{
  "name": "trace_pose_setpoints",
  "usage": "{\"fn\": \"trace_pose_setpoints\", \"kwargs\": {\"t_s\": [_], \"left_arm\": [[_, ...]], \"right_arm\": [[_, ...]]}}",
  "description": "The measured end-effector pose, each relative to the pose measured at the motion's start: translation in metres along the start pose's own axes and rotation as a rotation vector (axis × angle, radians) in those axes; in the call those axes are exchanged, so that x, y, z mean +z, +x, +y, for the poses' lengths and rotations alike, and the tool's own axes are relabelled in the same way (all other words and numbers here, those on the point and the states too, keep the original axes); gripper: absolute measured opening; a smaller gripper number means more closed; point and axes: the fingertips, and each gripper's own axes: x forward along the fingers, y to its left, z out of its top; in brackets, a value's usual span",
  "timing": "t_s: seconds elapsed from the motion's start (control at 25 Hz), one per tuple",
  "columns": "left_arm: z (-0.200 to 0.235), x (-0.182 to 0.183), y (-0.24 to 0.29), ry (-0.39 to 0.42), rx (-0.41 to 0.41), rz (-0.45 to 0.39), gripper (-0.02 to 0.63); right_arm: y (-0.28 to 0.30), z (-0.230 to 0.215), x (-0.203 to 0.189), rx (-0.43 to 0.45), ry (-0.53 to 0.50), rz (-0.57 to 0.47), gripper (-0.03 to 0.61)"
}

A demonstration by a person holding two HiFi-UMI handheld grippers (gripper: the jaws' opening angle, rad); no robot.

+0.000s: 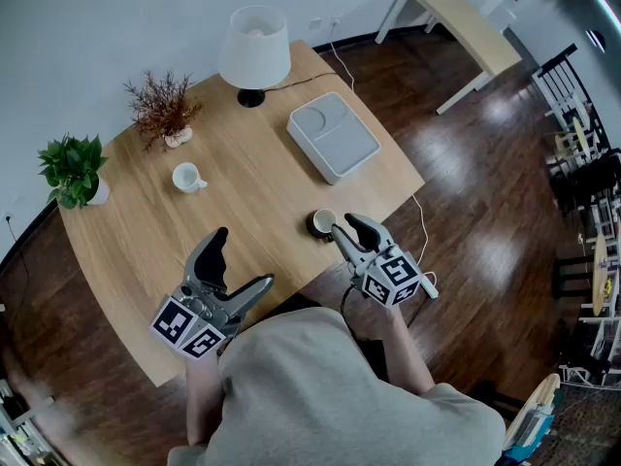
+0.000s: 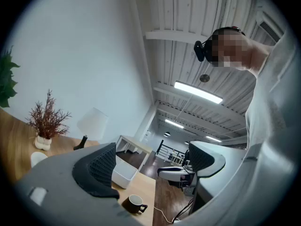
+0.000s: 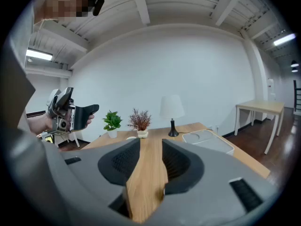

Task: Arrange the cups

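Hovering at the near edge of the bench (image 1: 146, 260), the right claw (image 1: 344, 225) sits just beside the dark cup (image 1: 323, 223), with its tips at the cup's near side. Its own view shows the jaws well apart with only bare wood between them, so it has hold of nothing. The cup itself falls outside that view. The claw tips downward, which suits coming at a low cup from the person's side instead of from above.

The left claw (image 1: 245, 257) hangs over the near-left part of the bench, jaws spread wide and empty. It is roughly level and aimed across at the other claw. It looks parked out of the way, well apart from the white cup (image 1: 187, 177), which stands further back near the dried plant (image 1: 162, 108).

The two cups stand upright on bare wood, well apart from each other, and neither is gripped, so the arranging does not appear to have begun. The white tray (image 1: 333, 136) lies empty near the lamp (image 1: 254, 51). It has a round recess at one corner, so it is probably where the cups belong.

From the left claw's view, the dark cup's (image 2: 135, 203) handle points toward the bench edge. The right claw will likely need to close on the cup's wall or rim without nudging it off that edge.
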Motion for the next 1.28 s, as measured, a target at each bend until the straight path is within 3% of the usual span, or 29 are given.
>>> {"fn": "trace_pose_setpoints", "kwargs": {"t_s": [0.2, 0.48, 0.72, 1.16, 1.28], "left_arm": [[0.003, -0.002, 0.006, 0.007, -0.003, 0.012, 0.474], [0.003, -0.016, 0.017, 0.001, -0.015, 0.042, 0.474], [0.005, -0.023, 0.023, -0.005, -0.011, 0.067, 0.474], [0.010, -0.029, 0.029, 0.000, 0.020, 0.080, 0.472], [0.010, -0.030, 0.031, -0.001, 0.029, 0.078, 0.474]], "right_arm": [[0.003, -0.017, -0.039, -0.030, -0.002, 0.094, 0.161], [0.001, -0.048, -0.135, -0.086, -0.038, 0.342, 0.163], [0.014, -0.055, -0.206, -0.068, -0.035, 0.528, 0.166], [0.057, -0.067, -0.250, -0.077, -0.063, 0.688, 0.166], [0.059, -0.069, -0.249, -0.047, -0.071, 0.724, 0.102]]}}
